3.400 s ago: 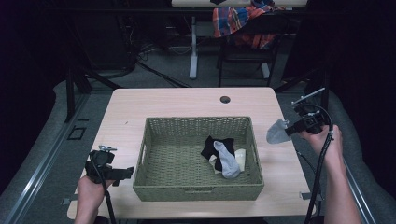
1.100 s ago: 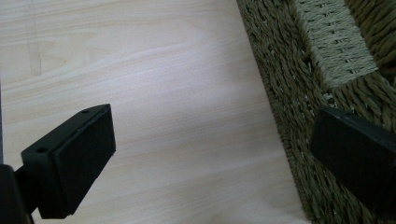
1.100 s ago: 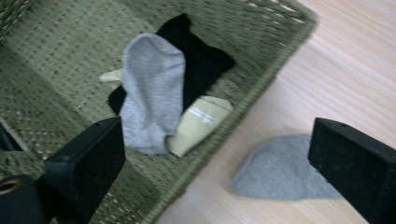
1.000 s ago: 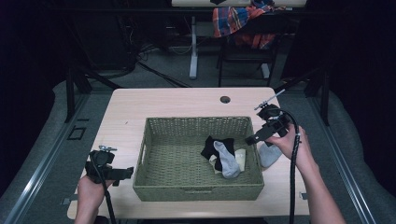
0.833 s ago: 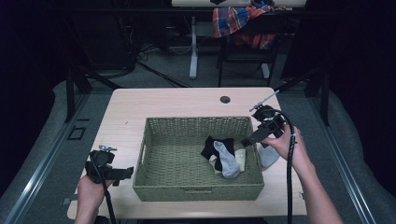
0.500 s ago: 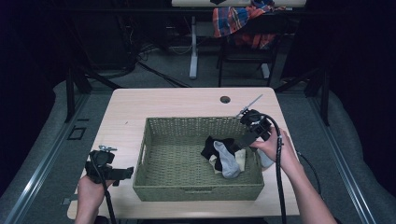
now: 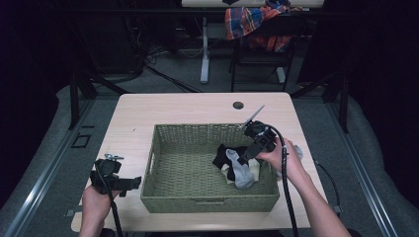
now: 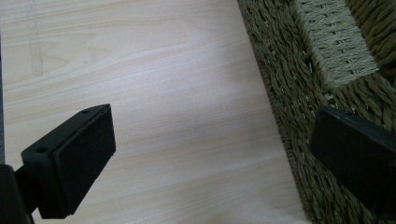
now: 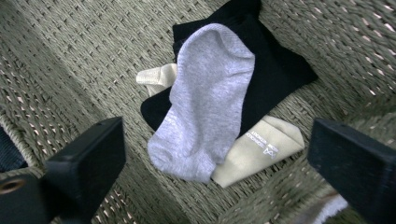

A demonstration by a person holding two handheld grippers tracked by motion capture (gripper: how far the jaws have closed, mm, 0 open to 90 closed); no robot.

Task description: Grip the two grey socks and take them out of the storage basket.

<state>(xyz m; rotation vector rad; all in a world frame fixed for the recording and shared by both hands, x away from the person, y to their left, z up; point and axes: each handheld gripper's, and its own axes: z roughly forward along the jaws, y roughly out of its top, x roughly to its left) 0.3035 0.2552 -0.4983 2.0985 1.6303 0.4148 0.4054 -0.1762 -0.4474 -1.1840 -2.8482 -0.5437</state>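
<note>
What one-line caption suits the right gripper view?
Open right gripper above a grey sock lying on black and cream socks in a woven basket.

Most of the basket (image 7: pixel 163 197) floor lay bare, with socks (image 7: pixel 237 165) heaped near its right wall. The counter (image 7: pixel 173 108) behind and left of the basket was open, its walls the only barrier.

Light wood table (image 7: pixel 148 111) with grommet hole (image 7: pixel 238 105); plaid cloth (image 7: pixel 257 22) on dark chair (image 7: pixel 262 54) behind; floor cables (image 7: pixel 168 79).
</note>
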